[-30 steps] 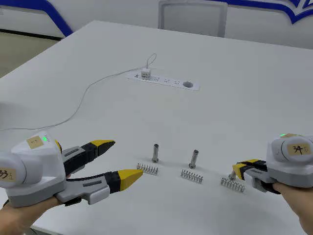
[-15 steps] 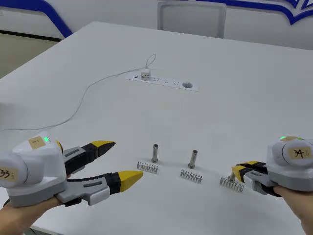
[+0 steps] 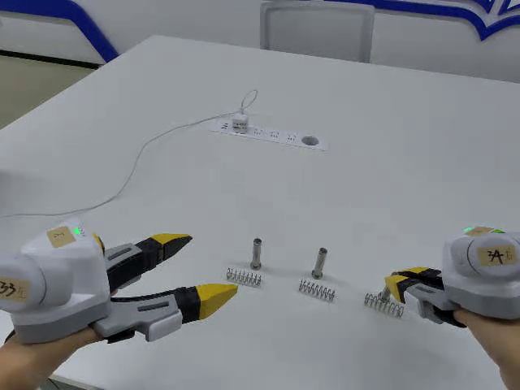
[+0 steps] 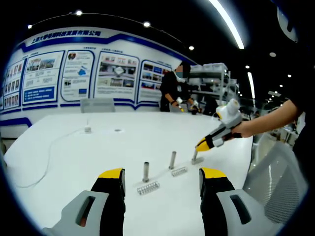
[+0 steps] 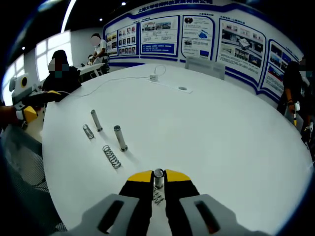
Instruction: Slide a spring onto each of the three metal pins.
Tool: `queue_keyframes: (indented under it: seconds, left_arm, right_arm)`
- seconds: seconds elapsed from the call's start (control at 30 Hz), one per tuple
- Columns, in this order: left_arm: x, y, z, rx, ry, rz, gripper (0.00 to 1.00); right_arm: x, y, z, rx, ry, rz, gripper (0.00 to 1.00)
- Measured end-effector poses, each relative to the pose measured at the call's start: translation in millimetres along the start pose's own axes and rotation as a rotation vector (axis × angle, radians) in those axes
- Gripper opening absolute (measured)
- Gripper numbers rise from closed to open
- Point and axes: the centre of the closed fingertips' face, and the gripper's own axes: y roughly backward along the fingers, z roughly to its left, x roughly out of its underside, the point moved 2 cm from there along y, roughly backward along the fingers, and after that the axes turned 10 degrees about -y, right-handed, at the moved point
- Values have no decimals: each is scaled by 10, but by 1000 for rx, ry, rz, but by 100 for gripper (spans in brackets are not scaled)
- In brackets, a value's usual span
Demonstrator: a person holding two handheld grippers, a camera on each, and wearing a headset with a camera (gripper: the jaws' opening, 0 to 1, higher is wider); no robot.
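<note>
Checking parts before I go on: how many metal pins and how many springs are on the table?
Metal pins: 3, from the left in the head view: left pin, middle pin, right pin
Springs: 3, lying loose on the table: left spring, middle spring, right spring
Total: 6

Head view looks down on the table point(image 3: 366, 187); low gripper views face inward, sharing pins point(image 3: 257, 253).
</note>
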Motion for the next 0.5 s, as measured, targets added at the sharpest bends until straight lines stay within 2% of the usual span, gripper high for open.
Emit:
queue_keyframes:
  seconds: [0.4,0.5]
  left_arm:
    - [16,-7,-10,7,1,6,62]
    - [11,-5,-6,6,2,3,62]
  right_arm:
    - [-4,-10,-9,-12,-1,1,9]
    - [-22,-30,-5,-9,19,-2,9]
